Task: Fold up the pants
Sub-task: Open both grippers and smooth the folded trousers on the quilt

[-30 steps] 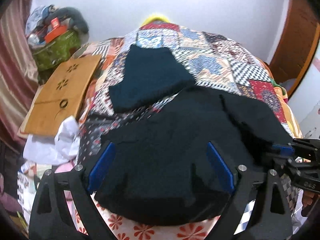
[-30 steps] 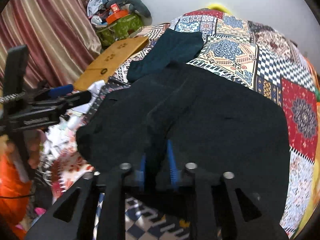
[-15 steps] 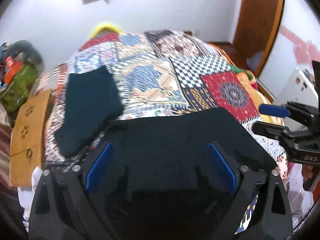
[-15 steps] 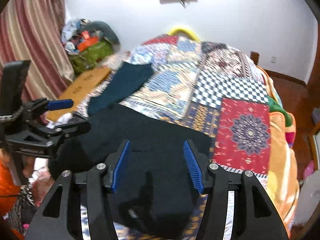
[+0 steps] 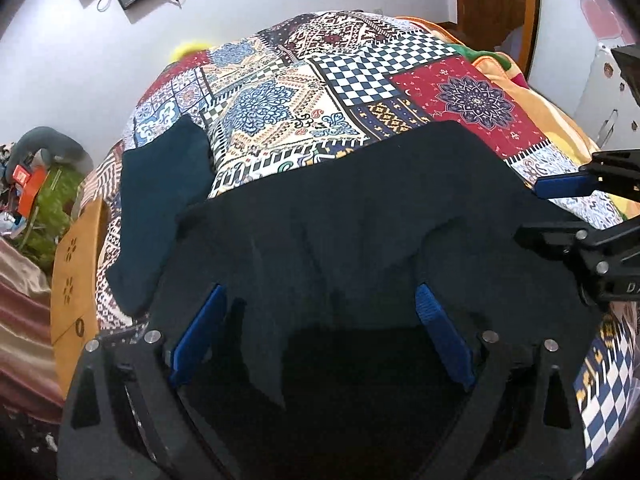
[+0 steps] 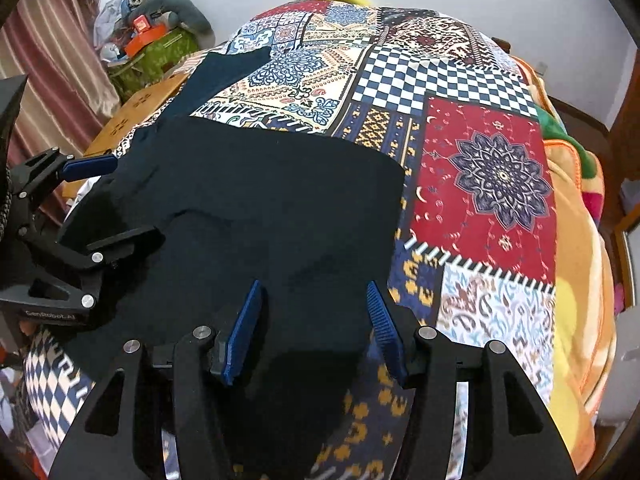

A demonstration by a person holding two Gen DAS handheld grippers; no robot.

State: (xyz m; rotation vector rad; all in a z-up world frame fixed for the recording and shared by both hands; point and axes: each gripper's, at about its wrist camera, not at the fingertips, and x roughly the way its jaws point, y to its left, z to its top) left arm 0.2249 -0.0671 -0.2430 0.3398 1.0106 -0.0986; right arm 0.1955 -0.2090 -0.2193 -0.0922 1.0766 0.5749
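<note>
Black pants [image 5: 352,216] lie folded over on a patchwork bedspread [image 5: 304,80], near the front edge. They also show in the right wrist view [image 6: 256,200]. My left gripper [image 5: 320,304] is open and empty, hovering over the near left part of the pants. My right gripper [image 6: 314,300] is open and empty over the near right part. Each gripper shows at the side of the other's view, the right one [image 5: 560,208] and the left one [image 6: 108,200].
A folded dark teal garment [image 5: 160,200] lies on the bed left of the pants. A wooden board [image 5: 74,272] and a green cluttered pile [image 6: 160,52] stand at the left. An orange blanket [image 6: 576,248] hangs at the bed's right side.
My right gripper let go of the pants fold and opened. Both grippers shifted to the right over the pants, which now lie flatter in a folded rectangle.
</note>
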